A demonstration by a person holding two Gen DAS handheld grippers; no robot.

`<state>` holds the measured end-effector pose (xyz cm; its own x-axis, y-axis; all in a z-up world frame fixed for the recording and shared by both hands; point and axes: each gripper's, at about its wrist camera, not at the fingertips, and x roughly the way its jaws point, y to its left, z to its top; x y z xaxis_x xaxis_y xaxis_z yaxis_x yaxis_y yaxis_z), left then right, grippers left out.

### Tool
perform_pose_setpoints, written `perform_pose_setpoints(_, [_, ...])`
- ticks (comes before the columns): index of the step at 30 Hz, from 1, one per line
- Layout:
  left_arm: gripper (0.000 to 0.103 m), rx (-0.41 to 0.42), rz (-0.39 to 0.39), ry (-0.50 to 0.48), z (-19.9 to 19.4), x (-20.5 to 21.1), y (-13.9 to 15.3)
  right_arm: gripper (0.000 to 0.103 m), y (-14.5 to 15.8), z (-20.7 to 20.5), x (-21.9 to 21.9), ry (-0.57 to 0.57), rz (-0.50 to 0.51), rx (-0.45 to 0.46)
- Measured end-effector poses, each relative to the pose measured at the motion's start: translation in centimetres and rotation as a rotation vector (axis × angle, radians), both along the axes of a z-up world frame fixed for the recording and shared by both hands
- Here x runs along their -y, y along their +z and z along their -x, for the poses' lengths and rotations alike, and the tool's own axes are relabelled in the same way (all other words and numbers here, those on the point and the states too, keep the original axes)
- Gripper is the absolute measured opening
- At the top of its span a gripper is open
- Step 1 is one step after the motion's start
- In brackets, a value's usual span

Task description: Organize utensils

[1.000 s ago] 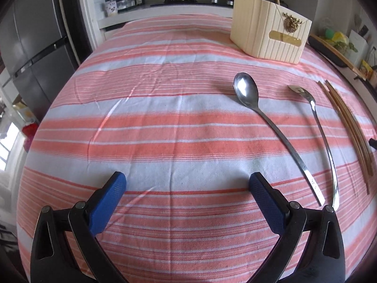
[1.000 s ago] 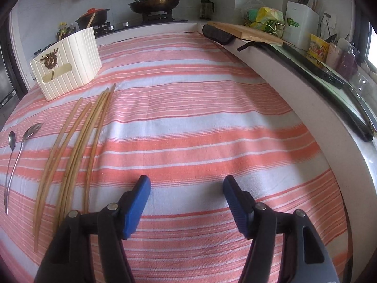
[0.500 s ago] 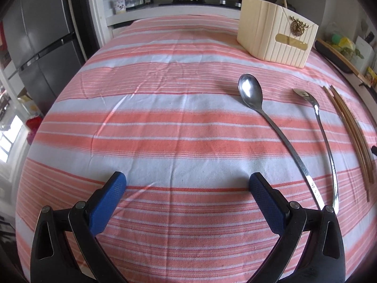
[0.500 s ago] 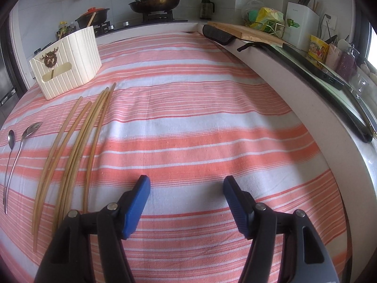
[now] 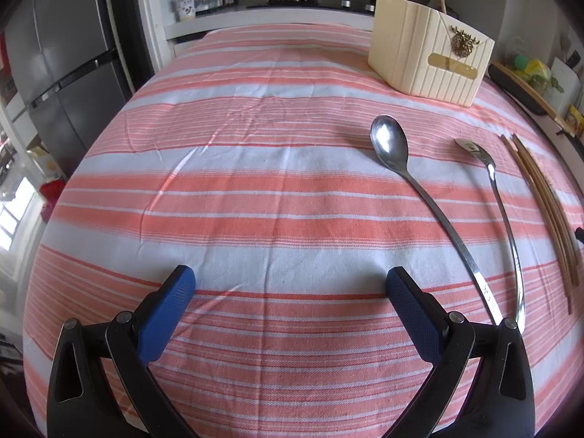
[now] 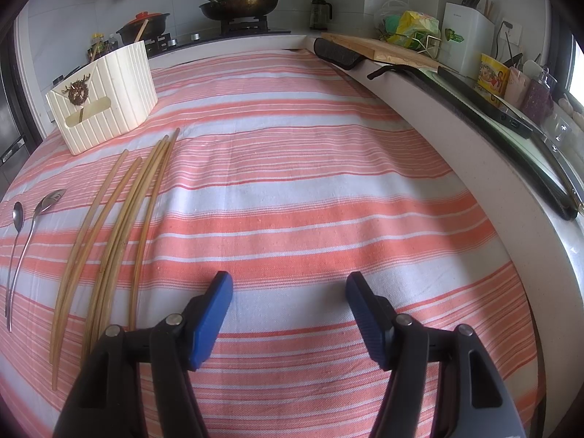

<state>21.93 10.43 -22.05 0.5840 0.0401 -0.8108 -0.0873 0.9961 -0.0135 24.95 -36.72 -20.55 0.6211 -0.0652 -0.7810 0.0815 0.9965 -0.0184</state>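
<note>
Two long steel spoons lie on the striped cloth: the larger spoon (image 5: 389, 143) ahead right of my left gripper (image 5: 290, 284), the second spoon (image 5: 491, 171) beside it. Several wooden chopsticks (image 5: 544, 204) lie further right. In the right wrist view the chopsticks (image 6: 120, 219) lie left of my right gripper (image 6: 288, 288), with the spoons (image 6: 25, 226) at the far left. A cream ribbed utensil holder (image 5: 430, 62) stands at the back; it also shows in the right wrist view (image 6: 106, 102). Both grippers are open and empty, just above the cloth.
The red-and-white striped cloth (image 5: 255, 189) covers the table. A fridge (image 5: 54, 58) stands left. A stove with pots (image 6: 237, 3) is behind. A white counter edge (image 6: 474, 153) curves along the right, holding a cutting board (image 6: 383, 49), bags and containers.
My left gripper's view has shifted slightly, so the spoons and holder sit a little further right and nearer. The right gripper has not moved.
</note>
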Motion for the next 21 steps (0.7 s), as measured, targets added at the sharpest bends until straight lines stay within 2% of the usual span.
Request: perform_pose_setpoints(21, [0.103, -0.008, 0.01, -0.017, -0.05, -0.13, 0.1, 0.066, -0.06, -0.03, 0.03, 0.003, -0.008, 0.001])
